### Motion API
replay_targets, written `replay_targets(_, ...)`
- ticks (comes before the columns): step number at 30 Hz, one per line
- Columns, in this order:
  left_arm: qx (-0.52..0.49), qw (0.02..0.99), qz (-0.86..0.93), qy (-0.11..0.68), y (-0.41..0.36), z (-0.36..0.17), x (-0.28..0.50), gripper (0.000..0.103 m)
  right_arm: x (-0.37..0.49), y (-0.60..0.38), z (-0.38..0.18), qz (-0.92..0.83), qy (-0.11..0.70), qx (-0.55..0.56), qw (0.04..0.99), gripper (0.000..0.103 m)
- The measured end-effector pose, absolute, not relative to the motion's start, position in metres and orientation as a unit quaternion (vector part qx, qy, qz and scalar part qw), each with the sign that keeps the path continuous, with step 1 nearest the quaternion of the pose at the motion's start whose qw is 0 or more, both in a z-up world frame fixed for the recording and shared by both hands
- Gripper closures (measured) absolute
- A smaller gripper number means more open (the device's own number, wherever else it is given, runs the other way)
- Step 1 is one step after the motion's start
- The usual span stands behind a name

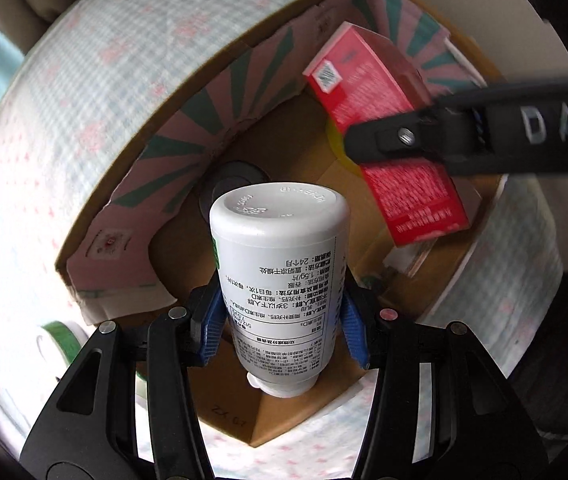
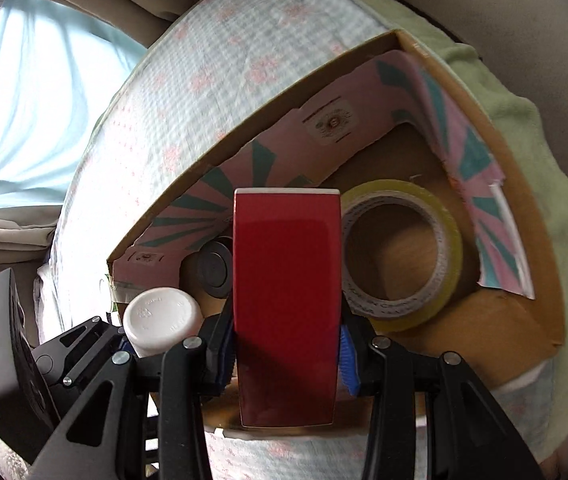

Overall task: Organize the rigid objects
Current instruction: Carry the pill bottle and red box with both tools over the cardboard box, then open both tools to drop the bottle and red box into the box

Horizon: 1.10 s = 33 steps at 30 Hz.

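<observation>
Between the left gripper's [image 1: 282, 326] ribbed blue pads sits a smooth, semi-gloss white plastic bottle [image 1: 280, 268] with a printed label; the right gripper [image 2: 286, 354] clamps a glossy red cardboard carton [image 2: 287, 280], beyond both a matt brown corrugated-cardboard box [image 2: 540, 240] on soft quilted cloth [image 2: 212, 80].

Sitting in view: one cardboard box [image 2: 540, 280], one white bottle [image 1: 276, 272], one red carton [image 2: 288, 300], one tape roll [image 2: 404, 248], one dark round disc [image 2: 214, 272].
</observation>
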<state>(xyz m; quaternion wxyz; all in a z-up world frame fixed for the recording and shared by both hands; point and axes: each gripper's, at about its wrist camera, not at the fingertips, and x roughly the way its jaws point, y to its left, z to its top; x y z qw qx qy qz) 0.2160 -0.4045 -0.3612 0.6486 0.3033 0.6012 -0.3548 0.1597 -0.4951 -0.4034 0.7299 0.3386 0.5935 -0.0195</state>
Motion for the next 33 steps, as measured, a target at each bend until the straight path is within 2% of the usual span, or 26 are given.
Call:
replay_targets(8,0.373,0.625,-0.396,0.560,-0.391,-0.371,0.194,0.056,0.173,-0.497,-0.416,0.018,0.600,0.357,0.716,0.063)
replay_targets(9,0.370,0.626,-0.394,0.562,-0.390,-0.372,0.194,0.051,0.176,-0.496,-0.416,0.021,0.603,0.350,0.716,0.063)
replay_targets(10,0.366,0.630,-0.391,0.562,-0.388,-0.370,0.193,0.040,0.179,-0.494,-0.415,0.021,0.604,0.343,0.719,0.062)
replay_targets(11,0.360,0.638,-0.386,0.561,-0.385,-0.366,0.193,0.005,0.180,-0.494,-0.413,0.017,0.604,0.339,0.721,0.049)
replay_targets(12,0.354,0.649,-0.382,0.555,-0.382,-0.361,0.194,0.000,0.181,-0.494,-0.410,0.011,0.598,0.339,0.726,0.021)
replay_targets(13,0.348,0.654,-0.382,0.552,-0.379,-0.355,0.195,0.000,0.182,-0.495,-0.405,0.001,0.590,0.338,0.733,0.003)
replay_targets(14,0.339,0.657,-0.383,0.553,-0.375,-0.350,0.196,0.000,0.180,-0.497,-0.400,-0.006,0.581,0.339,0.740,0.000)
replay_targets(21,0.303,0.668,-0.367,0.572,-0.353,-0.331,0.204,0.000,0.154,-0.506,-0.389,-0.037,0.563,0.358,0.744,0.000)
replay_targets(33,0.245,0.684,-0.356,0.588,-0.324,-0.302,0.197,0.000,0.139,-0.498,-0.349,-0.042,0.571,0.325,0.753,0.000)
